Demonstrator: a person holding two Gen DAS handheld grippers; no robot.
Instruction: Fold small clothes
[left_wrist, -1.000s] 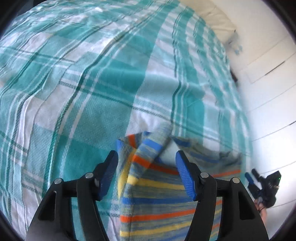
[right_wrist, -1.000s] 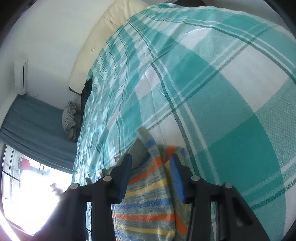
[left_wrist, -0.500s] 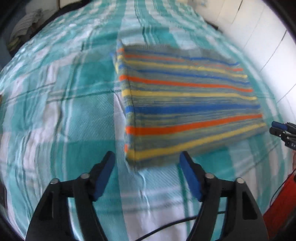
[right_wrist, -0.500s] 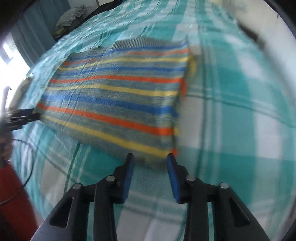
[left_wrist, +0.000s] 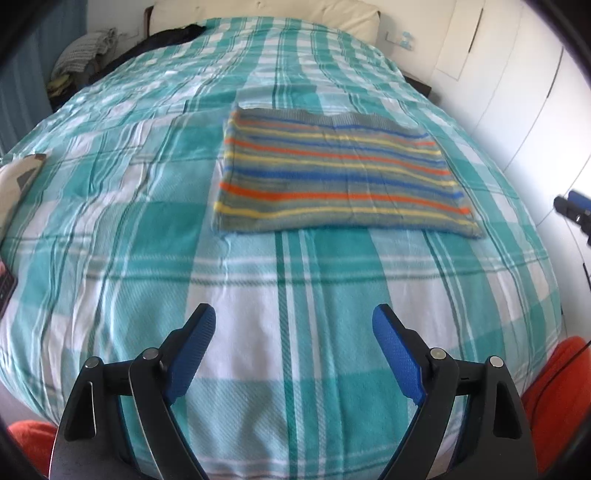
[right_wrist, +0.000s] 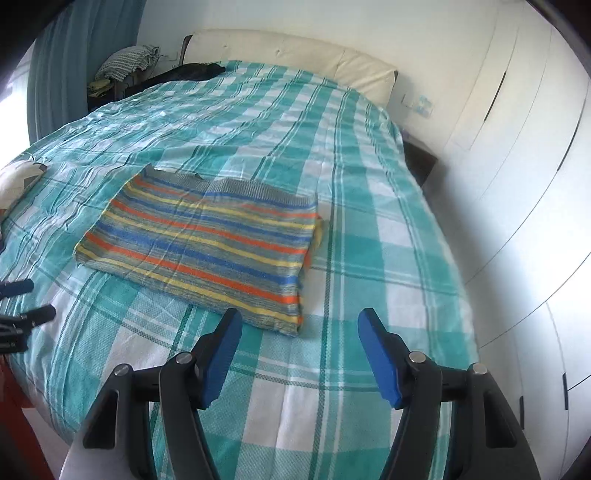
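Observation:
A striped knit garment (left_wrist: 340, 173), grey with orange, yellow and blue stripes, lies folded flat in a rectangle on the teal plaid bedspread (left_wrist: 288, 280). It also shows in the right wrist view (right_wrist: 207, 243). My left gripper (left_wrist: 293, 343) is open and empty, held back above the bed's near part, well short of the garment. My right gripper (right_wrist: 299, 347) is open and empty, just short of the garment's near right corner. The right gripper's tips (left_wrist: 572, 210) show at the right edge of the left wrist view.
A cream headboard (right_wrist: 295, 55) and dark clothes (right_wrist: 184, 72) are at the far end. White wardrobe doors (right_wrist: 517, 184) run along the right. A white patterned item (left_wrist: 14, 184) lies at the bed's left edge. Teal curtains (right_wrist: 74, 55) hang far left.
Both grippers let go of the garment and pulled back toward the bed's near edge. The garment went from held at its corners to lying folded flat. The right jaws opened wider.

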